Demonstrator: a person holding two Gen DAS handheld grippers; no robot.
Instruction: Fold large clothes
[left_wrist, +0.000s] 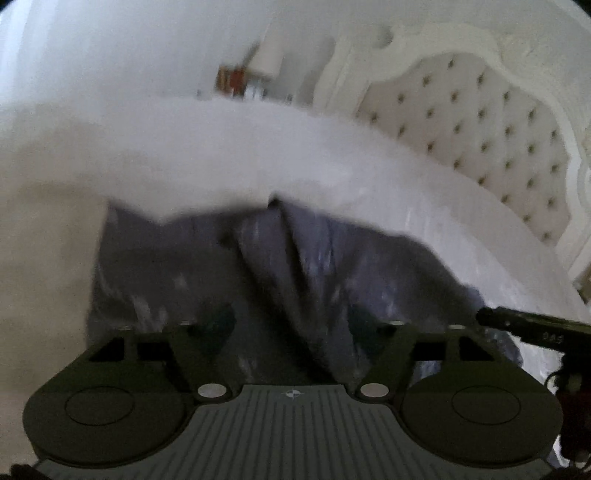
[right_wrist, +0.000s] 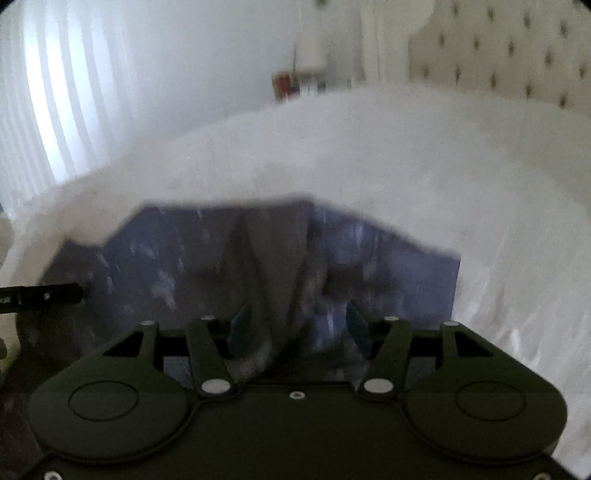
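With both my left claw (left_wrist: 291, 325) and right claw (right_wrist: 299, 325) spread wide over the blue patterned garment (right_wrist: 177, 266) lying rumpled on the near side of the white bed (right_wrist: 406, 155), I risked pinching only the raised middle ridge and dragging the layers askew.

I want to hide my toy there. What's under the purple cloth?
The purple cloth lies spread on the white bed, which shows all around it. Whatever sits under the cloth itself is covered, so I cannot tell. Both grippers are open over it.
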